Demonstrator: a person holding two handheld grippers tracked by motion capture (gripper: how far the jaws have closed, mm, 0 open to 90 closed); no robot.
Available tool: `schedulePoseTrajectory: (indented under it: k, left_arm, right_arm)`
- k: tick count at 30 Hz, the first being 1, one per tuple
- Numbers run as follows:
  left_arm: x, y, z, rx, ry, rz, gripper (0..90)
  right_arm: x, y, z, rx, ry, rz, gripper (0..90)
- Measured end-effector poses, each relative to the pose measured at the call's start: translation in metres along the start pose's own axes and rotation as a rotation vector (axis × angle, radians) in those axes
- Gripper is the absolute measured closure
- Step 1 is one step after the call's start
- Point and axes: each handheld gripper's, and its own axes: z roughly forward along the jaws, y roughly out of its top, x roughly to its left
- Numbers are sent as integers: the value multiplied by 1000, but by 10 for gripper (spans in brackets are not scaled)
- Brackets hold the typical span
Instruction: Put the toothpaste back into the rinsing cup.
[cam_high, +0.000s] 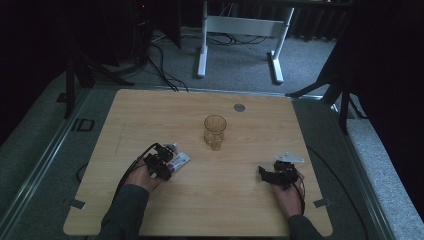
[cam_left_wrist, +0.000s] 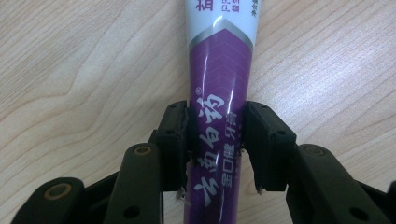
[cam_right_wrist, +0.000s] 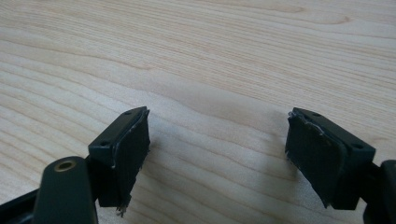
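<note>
On the table's (cam_high: 250, 210) near left part lies a tube (cam_left_wrist: 219, 70), purple with a white upper section and printed characters, flat on the wood. The left gripper (cam_left_wrist: 215, 140) has its jaws closed in on the purple part of the tube, one pad pressed to each side, as the left gripper view shows plainly; in the high view the same gripper (cam_high: 165, 162) sits over the tube (cam_high: 181, 160), with the person's left hand (cam_high: 142, 177) behind it and a cable looping off its back. Just beyond and to the right, near the table's middle, stands a glass (cam_high: 215, 131), upright, amber-tinted and see-through; nothing can be made out inside it. It is apart from the tube and from both grippers. The right gripper (cam_high: 267, 174) rests low at the near right of the table, held by the right hand (cam_high: 287, 192), a grey plate on its top. In the right gripper view its jaws (cam_right_wrist: 217, 154) stand wide apart with bare wood grain between them, gripping nothing. A small round grey disc (cam_high: 239, 107) is set in the table near its far edge. Beyond the table, on grey carpet, stand white desk legs (cam_high: 202, 50).
</note>
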Motion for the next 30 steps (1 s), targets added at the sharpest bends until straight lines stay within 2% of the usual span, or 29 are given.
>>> schedulePoseTrajectory:
  k: [2, 10, 12, 25, 30]
  left_arm:
    - [0, 1, 2, 10, 1, 11, 600]
    - [1, 3, 7, 15, -11, 4, 600]
    - [1, 4, 7, 24, -9, 14, 600]
    - [2, 9, 11, 37, -11, 5, 593]
    - [3, 10, 11, 34, -24, -8, 611]
  right_arm:
    - [0, 0, 0, 0, 0, 0, 216]
    - [0, 0, 0, 0, 0, -1, 216]
    - [0, 0, 0, 0, 0, -1, 216]
    - [0, 0, 0, 0, 0, -1, 216]
    - [0, 0, 0, 0, 0, 0, 216]
